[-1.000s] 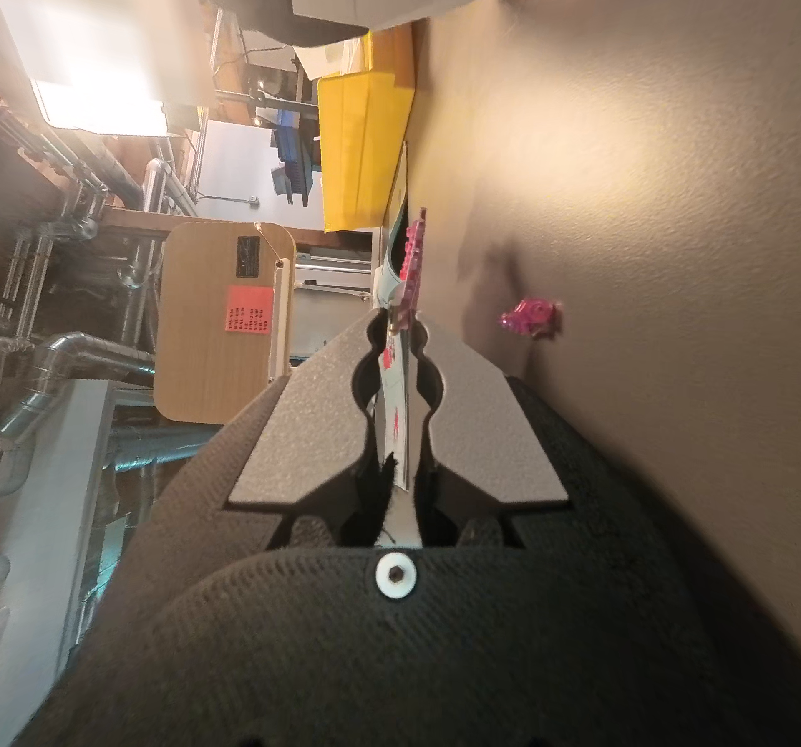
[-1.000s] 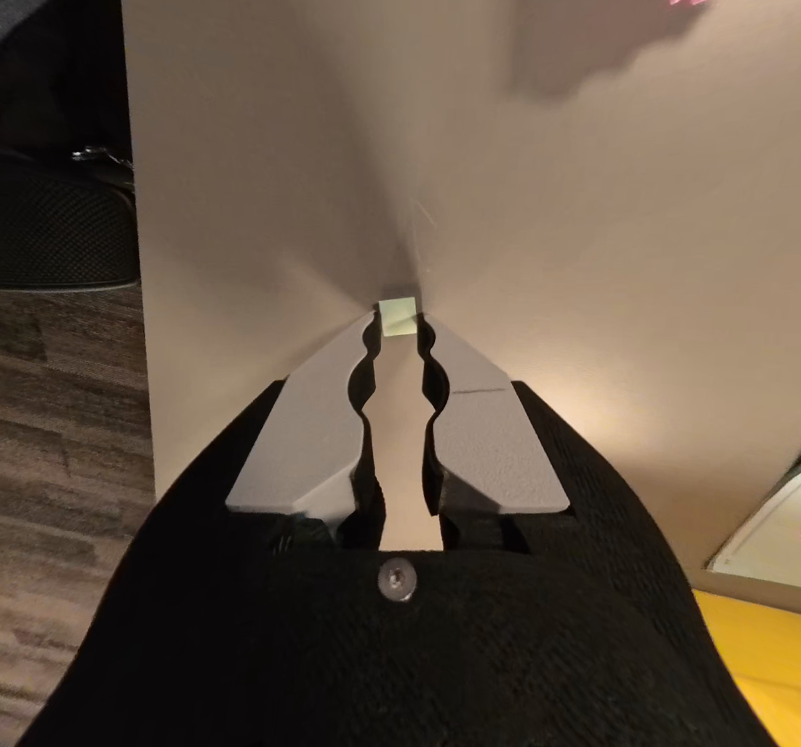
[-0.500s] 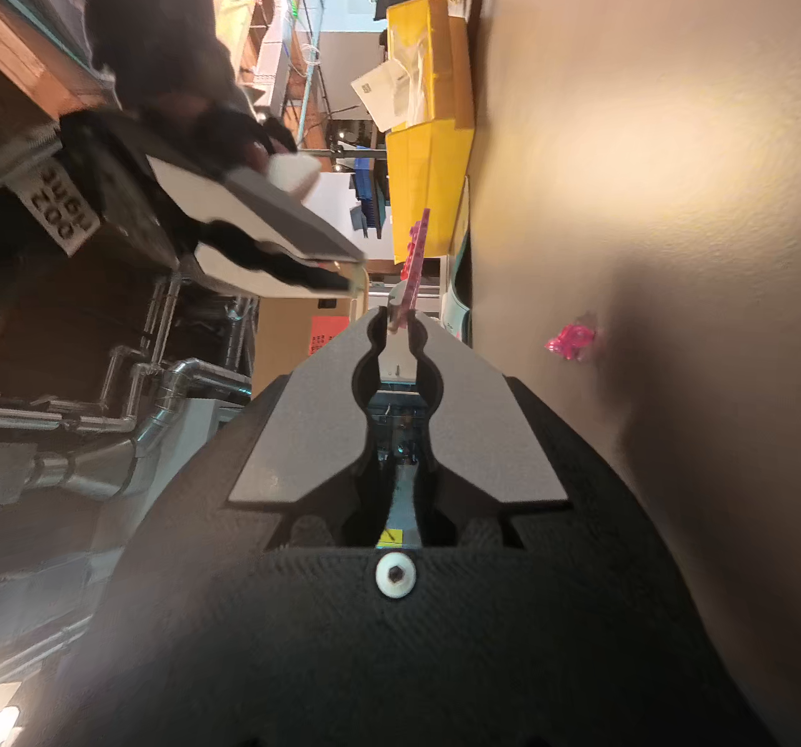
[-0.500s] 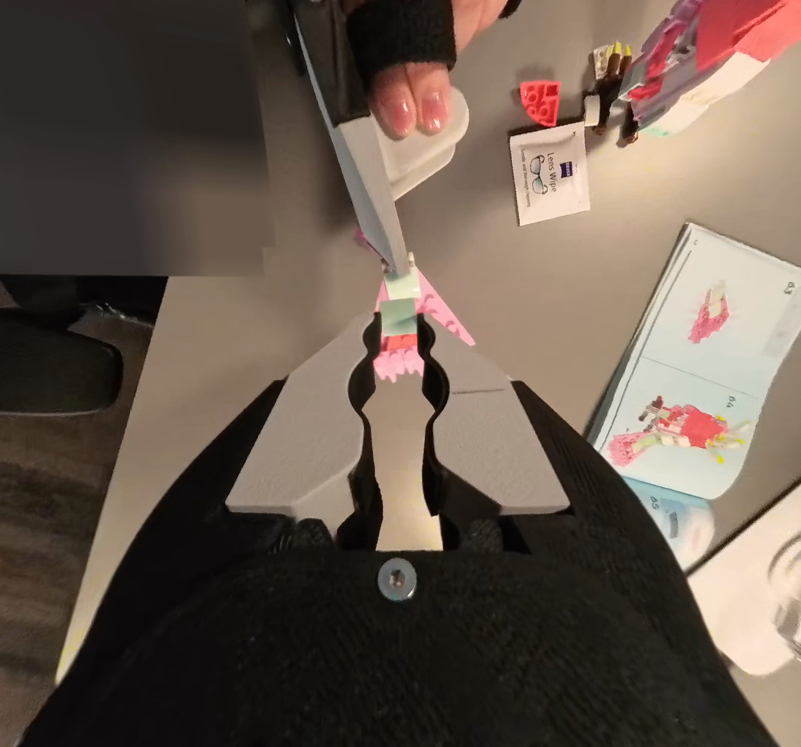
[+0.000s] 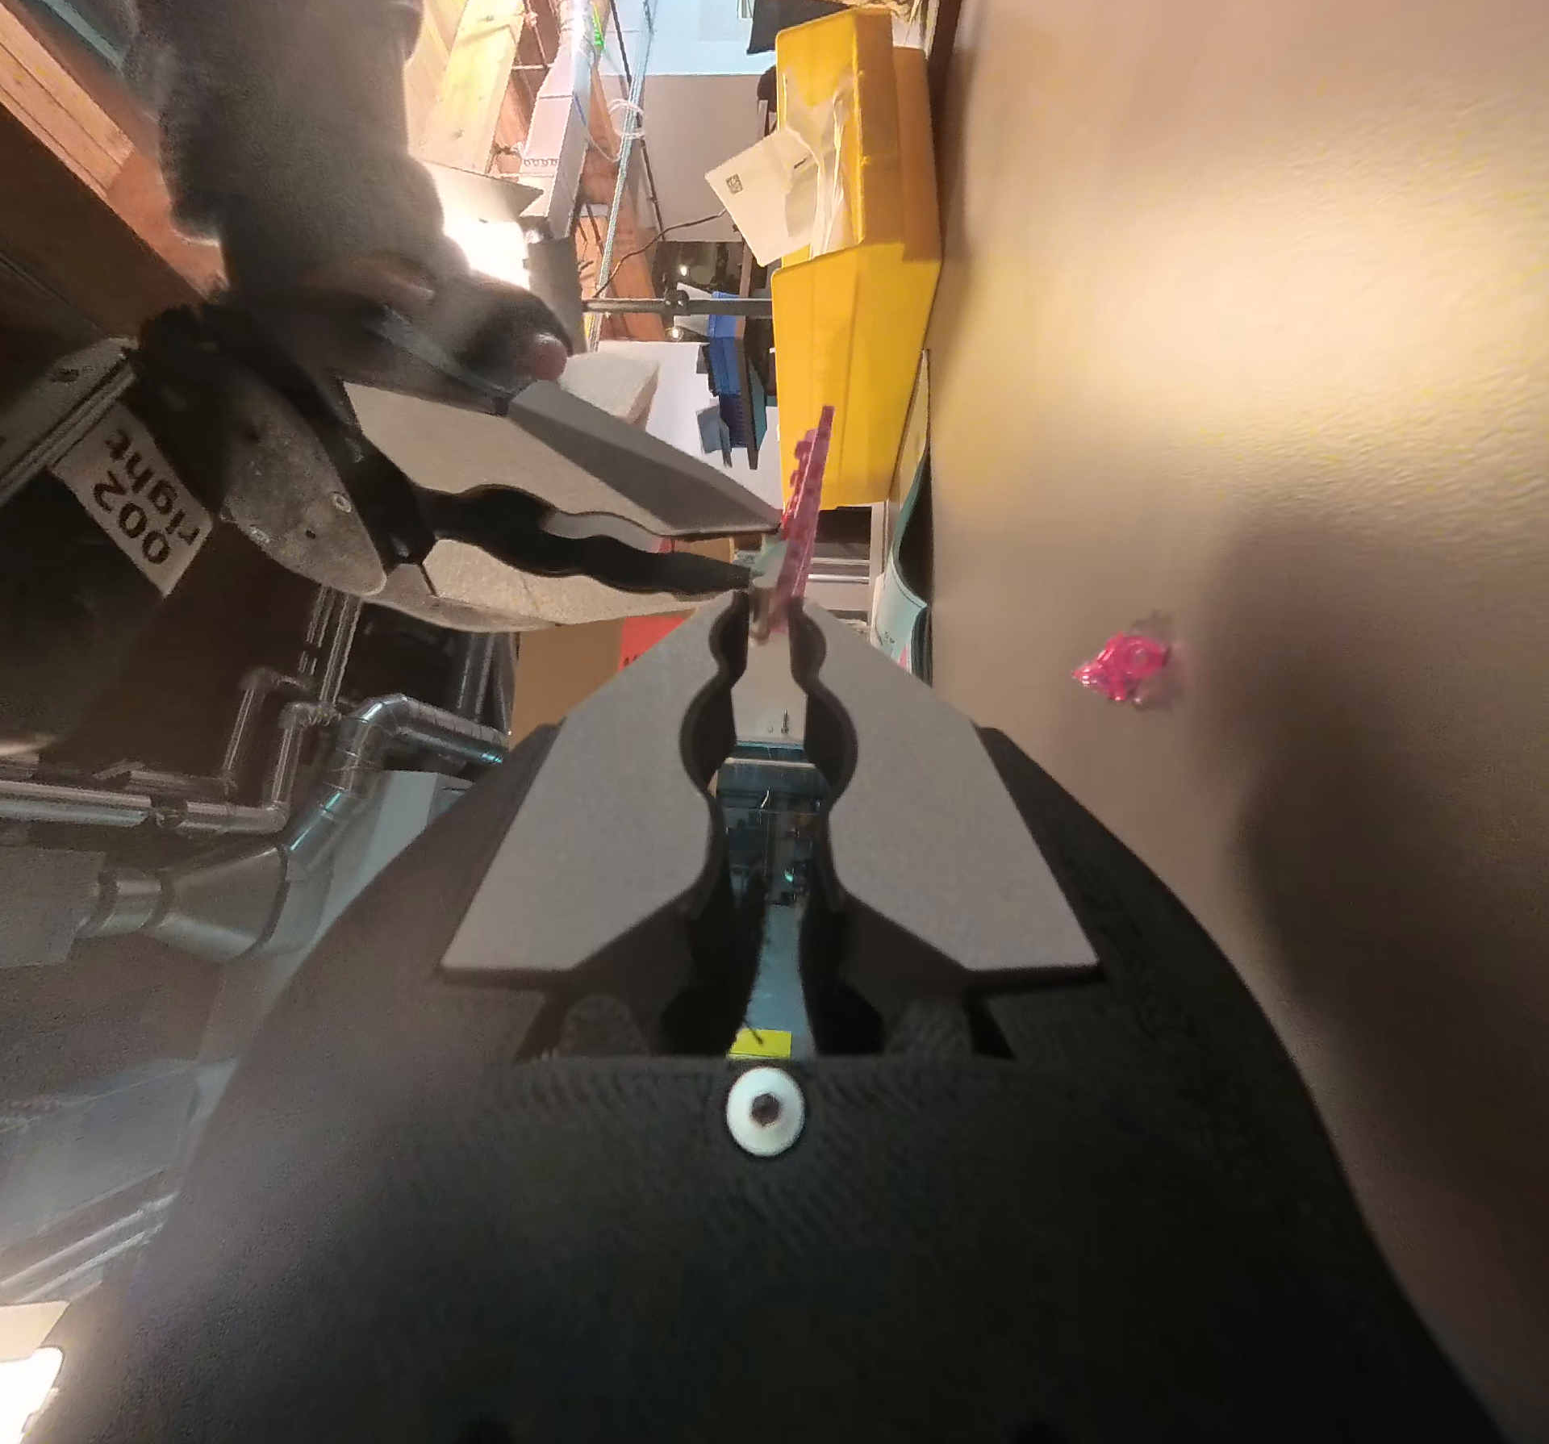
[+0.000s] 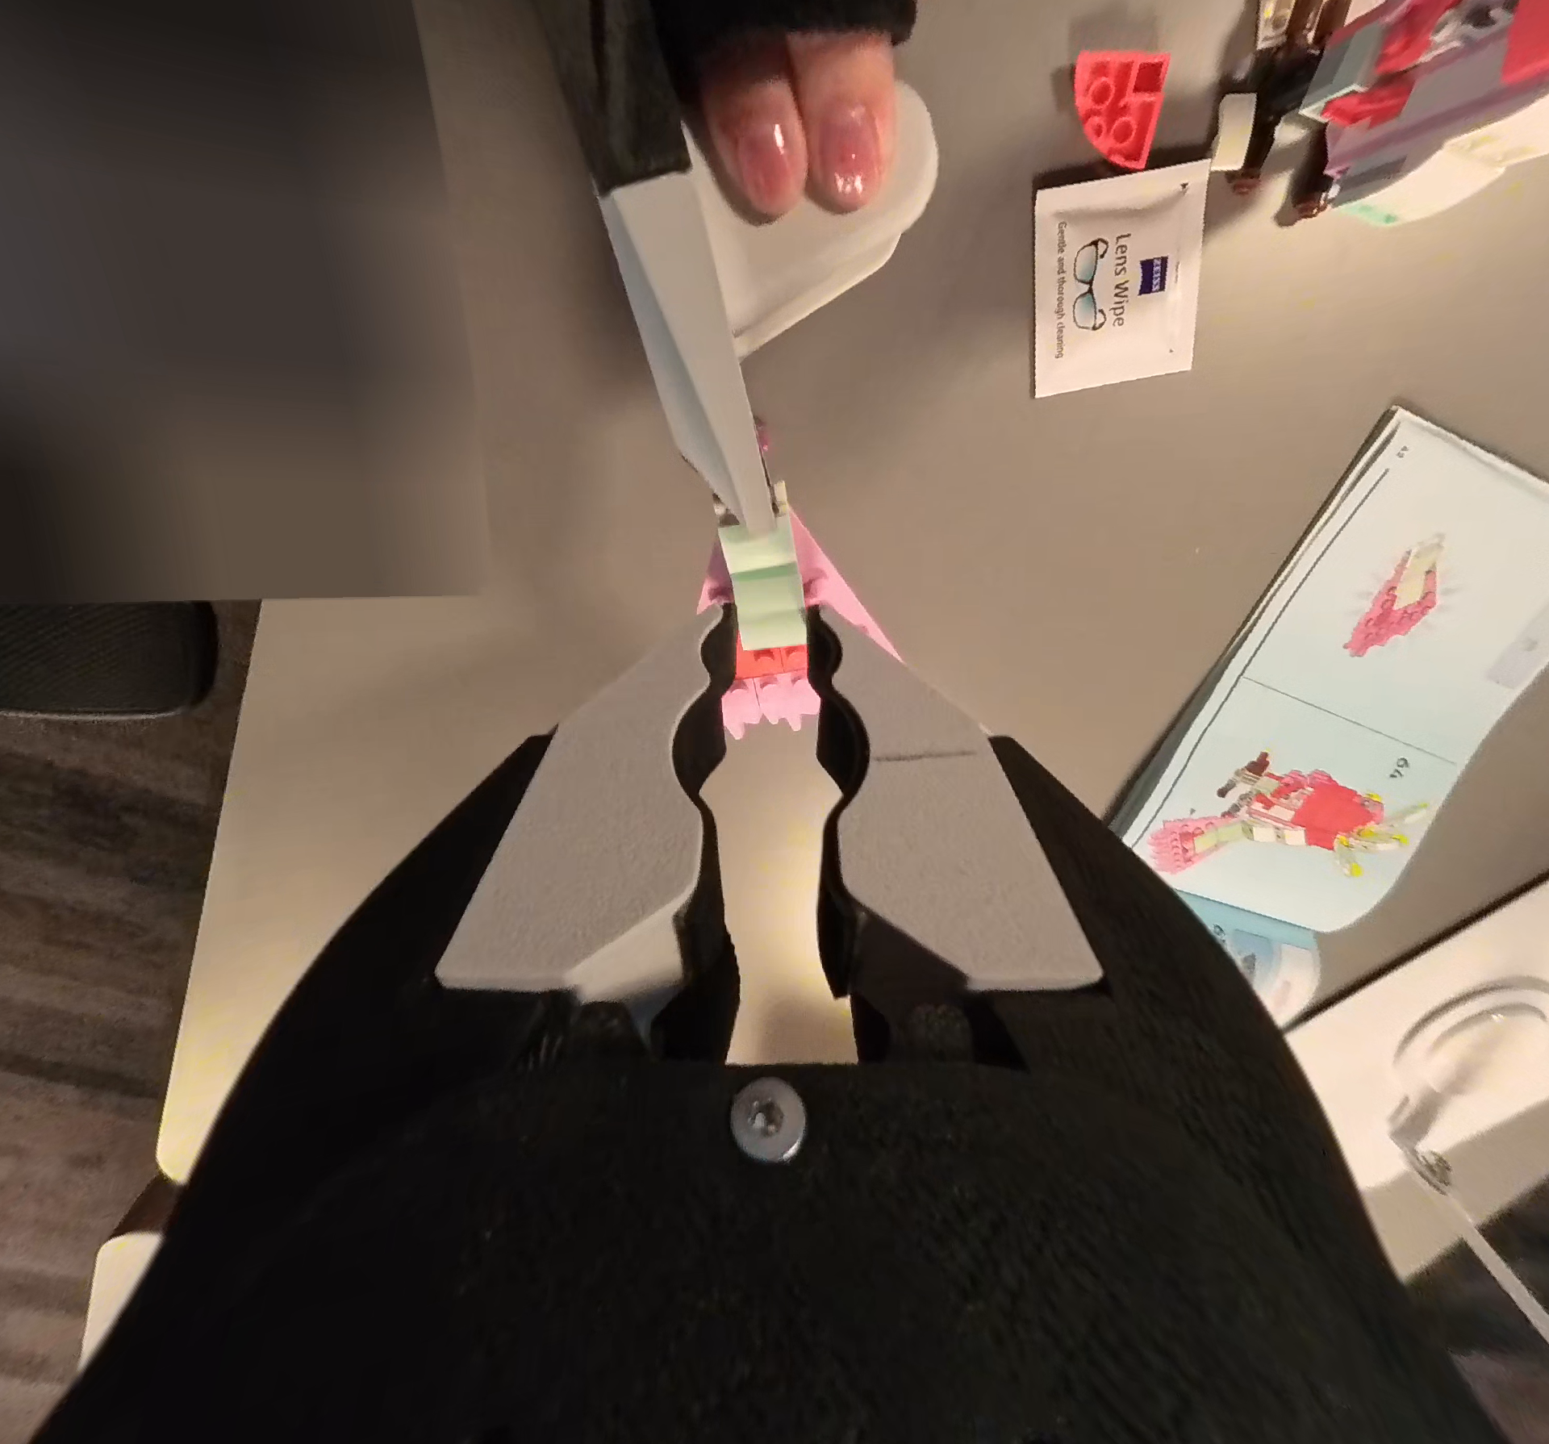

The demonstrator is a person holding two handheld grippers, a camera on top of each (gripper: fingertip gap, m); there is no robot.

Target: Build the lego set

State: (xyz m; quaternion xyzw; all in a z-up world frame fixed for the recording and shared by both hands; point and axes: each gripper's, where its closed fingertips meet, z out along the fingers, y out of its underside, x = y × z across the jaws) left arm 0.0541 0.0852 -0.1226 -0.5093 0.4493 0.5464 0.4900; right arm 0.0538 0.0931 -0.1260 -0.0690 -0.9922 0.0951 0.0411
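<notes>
My left gripper (image 5: 767,607) is clamped on the pink brick plate (image 5: 809,499). My right gripper (image 6: 767,631), closed on a pale green brick (image 6: 761,587), has now arrived against this plate.

- Your left gripper (image 5: 767,607) pinches the pink brick plate (image 5: 806,499) edge-on, raised off the table (image 5: 1257,314).
- Your right gripper (image 6: 767,633) clamps the pale green brick (image 6: 767,595), pressed against that plate's studded face above a red piece (image 6: 775,659).
</notes>
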